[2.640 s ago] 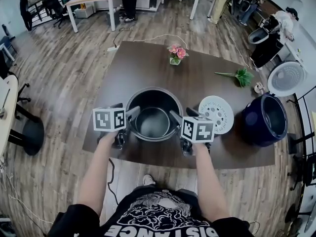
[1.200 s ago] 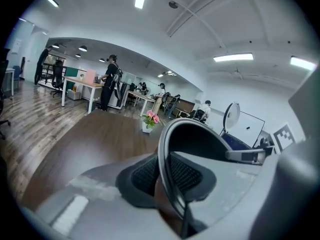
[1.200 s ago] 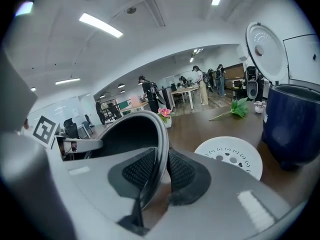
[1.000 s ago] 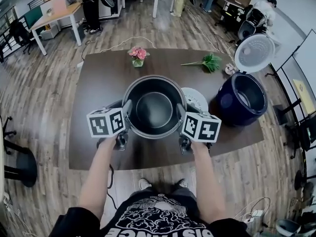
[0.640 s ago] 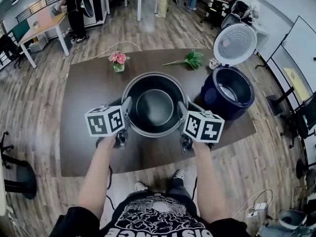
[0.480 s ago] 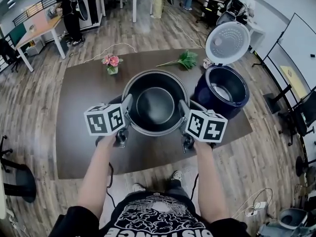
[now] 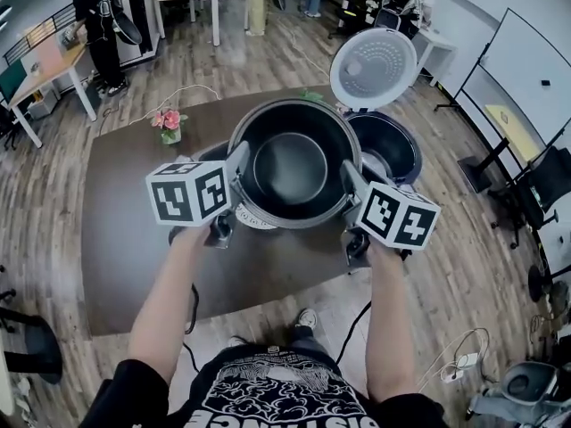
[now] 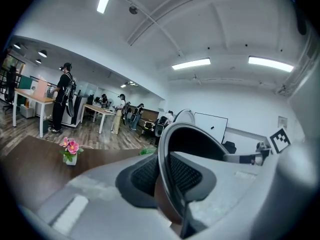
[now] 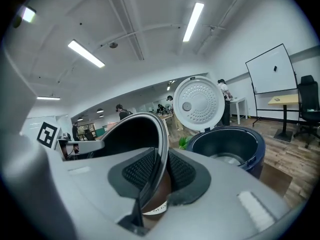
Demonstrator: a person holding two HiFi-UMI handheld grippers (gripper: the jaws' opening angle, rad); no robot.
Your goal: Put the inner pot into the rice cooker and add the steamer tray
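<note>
Holding the inner pot (image 7: pixel 291 163) above the counter (image 7: pixel 125 221).
Left tongs (image 7: pixel 239 166) and right tongs (image 7: pixel 351 184) clamp its rim; the open rice cooker (image 7: pixel 393 145) stands just right.

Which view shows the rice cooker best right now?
Right gripper view: the rice cooker is clear beside the inner pot, cavity open, lid raised. In the head view the inner pot covers part of it. The left gripper view shows only a sliver of lid above the pot's rim.
</note>
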